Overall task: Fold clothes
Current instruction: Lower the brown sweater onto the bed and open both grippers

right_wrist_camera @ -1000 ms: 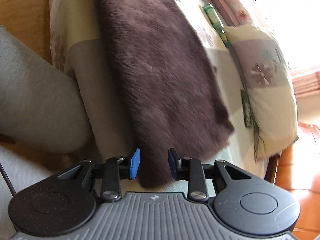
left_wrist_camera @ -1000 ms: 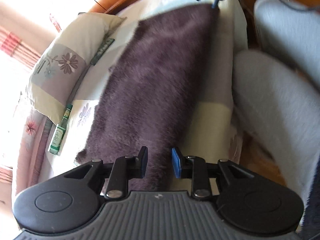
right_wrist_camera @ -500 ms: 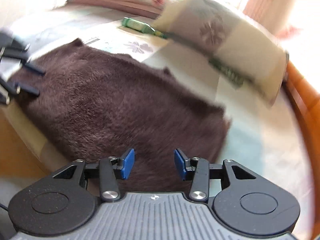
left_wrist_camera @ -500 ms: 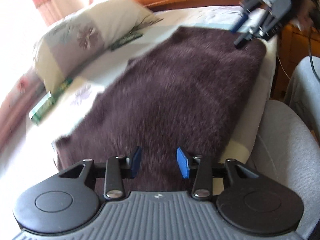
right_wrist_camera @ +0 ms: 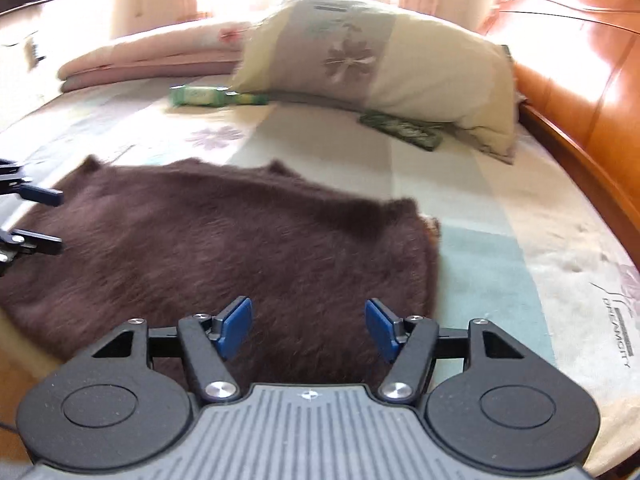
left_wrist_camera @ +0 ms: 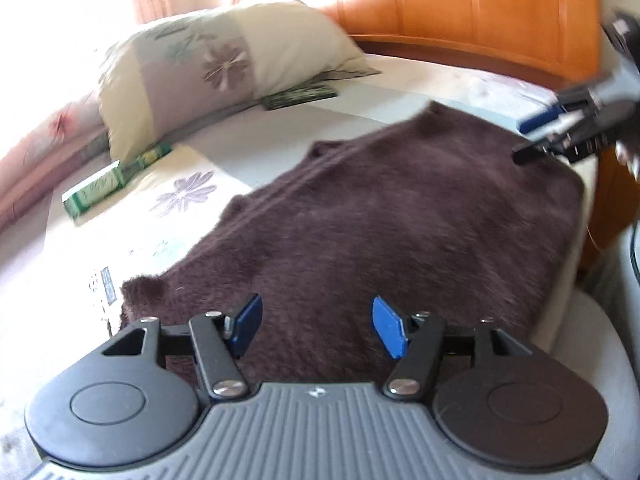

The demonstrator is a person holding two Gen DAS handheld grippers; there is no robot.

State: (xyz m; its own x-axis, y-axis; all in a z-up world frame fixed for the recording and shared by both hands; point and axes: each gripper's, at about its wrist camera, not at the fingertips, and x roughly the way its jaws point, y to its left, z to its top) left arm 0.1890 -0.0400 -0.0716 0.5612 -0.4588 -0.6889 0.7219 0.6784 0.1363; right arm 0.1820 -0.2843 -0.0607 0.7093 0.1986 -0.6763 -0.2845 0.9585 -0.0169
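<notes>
A fuzzy dark brown garment point(left_wrist_camera: 380, 220) point(right_wrist_camera: 224, 248) lies spread flat on the bed. My left gripper point(left_wrist_camera: 316, 324) hovers over its near edge at one end, jaws opening, the fabric below them but not pinched. My right gripper point(right_wrist_camera: 306, 322) hovers over the near edge at the other end, jaws opening too, with nothing pressed between the pads. Each gripper shows in the other's view: the right gripper point(left_wrist_camera: 536, 136) at the far right over the garment's corner, the left gripper point(right_wrist_camera: 40, 216) at the left edge.
A floral pillow point(left_wrist_camera: 224, 64) point(right_wrist_camera: 380, 64) rests by the orange wooden headboard point(left_wrist_camera: 472, 12) point(right_wrist_camera: 580, 80). Green packets point(left_wrist_camera: 104, 188) point(right_wrist_camera: 200, 96) lie beside it, a folded pink blanket point(right_wrist_camera: 152, 56) behind. A person's grey-trousered leg point(left_wrist_camera: 596, 364) is at the bed's near edge.
Both grippers have rolled upright, so the bed now looks level, and both have shifted along the garment's near edge. The jaws of both have spread wider.
</notes>
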